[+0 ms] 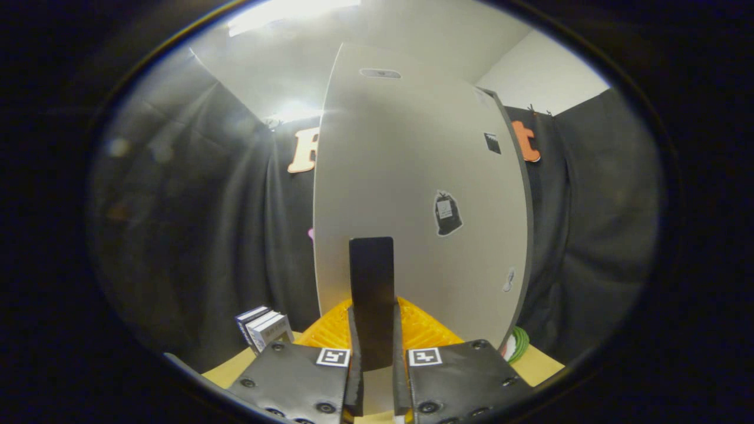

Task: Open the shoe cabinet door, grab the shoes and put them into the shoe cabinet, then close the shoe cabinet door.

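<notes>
Gripper [374, 377] narrow, both fingers pinched on a flat, dark, upright handle [371, 297]. Handle sat on the near left edge of the door [412, 194], a smooth pale-grey panel with stickers, rising just ahead. Ribbed orange plastic [427, 330] lay at the door's foot on a tan table [227, 368]. Small boxes [263, 328] stood near left; green coil [518, 344] right.

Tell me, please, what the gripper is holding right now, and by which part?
The gripper is shut on the dark upright handle of the shoe cabinet door, gripping the handle's lower end.
</notes>
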The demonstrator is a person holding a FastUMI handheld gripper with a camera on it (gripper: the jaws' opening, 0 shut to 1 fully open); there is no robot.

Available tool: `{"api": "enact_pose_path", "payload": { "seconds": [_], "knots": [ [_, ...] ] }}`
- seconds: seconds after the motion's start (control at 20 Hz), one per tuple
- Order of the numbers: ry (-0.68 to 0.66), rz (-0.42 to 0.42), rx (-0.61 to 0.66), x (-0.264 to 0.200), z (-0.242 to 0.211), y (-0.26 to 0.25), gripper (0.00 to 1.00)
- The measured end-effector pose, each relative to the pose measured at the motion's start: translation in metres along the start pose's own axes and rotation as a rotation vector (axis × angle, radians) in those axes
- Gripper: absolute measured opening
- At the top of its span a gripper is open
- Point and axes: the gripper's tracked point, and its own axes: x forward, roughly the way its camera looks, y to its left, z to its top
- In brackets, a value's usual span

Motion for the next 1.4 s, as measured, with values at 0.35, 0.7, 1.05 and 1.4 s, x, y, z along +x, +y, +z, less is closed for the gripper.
{"api": "enact_pose_path", "payload": {
  "seconds": [0.35,0.7,1.05,1.4],
  "knots": [
    [0.001,0.065,0.024,-0.033,0.006,-0.029,0.21],
    [0.012,0.111,0.037,-0.071,0.011,-0.071,0.21],
    [0.022,0.124,0.019,-0.096,0.015,-0.130,0.20],
    [0.042,0.079,0.101,-0.114,0.008,-0.196,0.19]
  ]
}}
